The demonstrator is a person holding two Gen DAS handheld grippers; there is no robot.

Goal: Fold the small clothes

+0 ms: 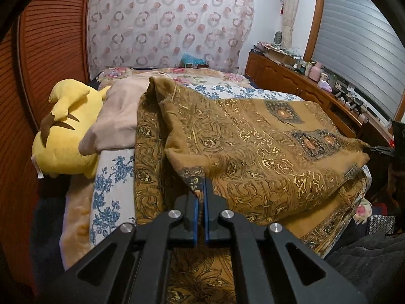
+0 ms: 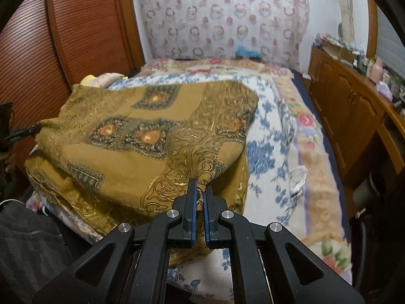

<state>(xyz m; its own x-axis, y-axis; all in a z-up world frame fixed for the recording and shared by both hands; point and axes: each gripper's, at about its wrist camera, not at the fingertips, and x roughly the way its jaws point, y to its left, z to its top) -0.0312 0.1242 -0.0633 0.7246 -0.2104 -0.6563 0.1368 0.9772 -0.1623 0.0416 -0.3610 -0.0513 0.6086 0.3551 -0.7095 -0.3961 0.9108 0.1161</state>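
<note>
left gripper (image 1: 202,185) clamping all but fully closed, blue pads (image 1: 195,217) pinching one near corner of the mustard-gold patterned cloth (image 1: 253,152). right gripper (image 2: 200,186) squeezing just as tight on the other near corner of the same cloth (image 2: 141,139), a little bunch of fabric showing between its blue pads (image 2: 194,207). both pointing downward toward the bed, holding the raised edge taut between them.

lying across the blue-flowered bedspread (image 1: 108,185), folded over onto itself, top layer lifting off the lower layer along the near edge. running long side to side across the bed, from one clamp to the other, with the folded ridge sloping away toward the headboard end. in the left wrist view, the far corner reaching the other black clamp at the right edge; in the right wrist view, the same thing mirrored at the left edge.

sitting at the left of the bed: a yellow plush toy (image 1: 68,131) against the slatted wooden wall (image 1: 50,50), with a beige cushion (image 1: 119,116) touching it and partly tucked under the cloth's far edge. standing beyond the bed on the right: a wooden cabinet (image 2: 349,111) crowded with small items. hanging behind: a curtain printed with rings (image 2: 222,12).
</note>
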